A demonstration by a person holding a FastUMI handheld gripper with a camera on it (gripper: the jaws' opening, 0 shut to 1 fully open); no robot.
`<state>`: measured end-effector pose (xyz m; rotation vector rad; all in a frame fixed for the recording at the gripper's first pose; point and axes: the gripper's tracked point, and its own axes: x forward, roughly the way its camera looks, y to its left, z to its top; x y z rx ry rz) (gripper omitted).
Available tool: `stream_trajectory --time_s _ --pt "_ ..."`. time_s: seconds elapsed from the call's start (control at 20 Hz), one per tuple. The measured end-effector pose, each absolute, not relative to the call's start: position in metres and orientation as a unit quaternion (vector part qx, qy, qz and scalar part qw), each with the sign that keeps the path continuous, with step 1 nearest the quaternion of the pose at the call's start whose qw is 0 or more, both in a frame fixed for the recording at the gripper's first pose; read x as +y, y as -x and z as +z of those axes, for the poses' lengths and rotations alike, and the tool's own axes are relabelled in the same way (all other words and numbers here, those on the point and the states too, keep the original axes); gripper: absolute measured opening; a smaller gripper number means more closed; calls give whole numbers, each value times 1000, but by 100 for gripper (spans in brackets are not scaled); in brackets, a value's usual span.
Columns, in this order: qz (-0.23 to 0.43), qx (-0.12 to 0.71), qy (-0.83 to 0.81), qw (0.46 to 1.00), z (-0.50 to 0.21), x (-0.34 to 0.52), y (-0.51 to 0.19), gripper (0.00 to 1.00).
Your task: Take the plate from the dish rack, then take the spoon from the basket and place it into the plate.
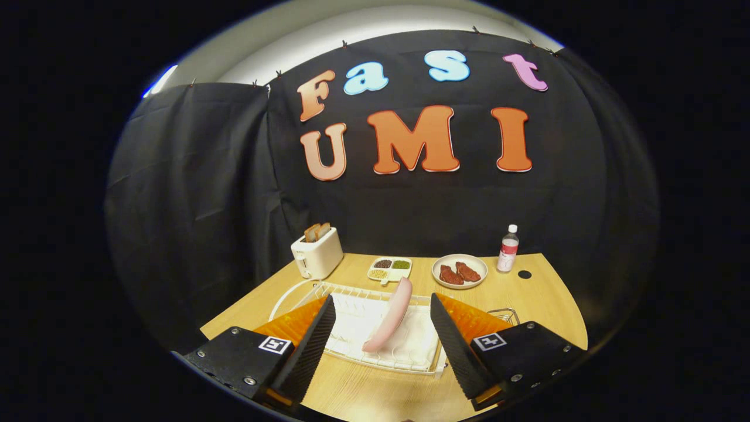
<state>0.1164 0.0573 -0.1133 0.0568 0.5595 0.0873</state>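
Gripper camera, high, facing table (363,398)

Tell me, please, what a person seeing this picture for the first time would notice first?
First the pink plate, standing on edge in the white dish rack, between the open fingers of the gripper. Beyond the rack, at the back of the wooden table, stand a white toaster holding toast and a dish of red meat.
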Motion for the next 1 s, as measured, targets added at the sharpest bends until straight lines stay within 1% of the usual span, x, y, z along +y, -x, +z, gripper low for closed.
stream_trajectory --time_s 0.2,0.3,0.35,0.45,0.8,0.85,1.0 --pt "38 330 1 943 -145 55 -142 97" --pt "26 365 -10 931 -164 49 -154 90" --pt "24 385 -19 922 -174 47 -160 85" --pt "25 417 -34 908 -186 49 -166 82" --pt "0 490 -26 871 -231 47 -191 80" --pt "0 501 -25 865 -240 48 -193 74" --pt "-18 518 -17 855 -259 45 -201 66"
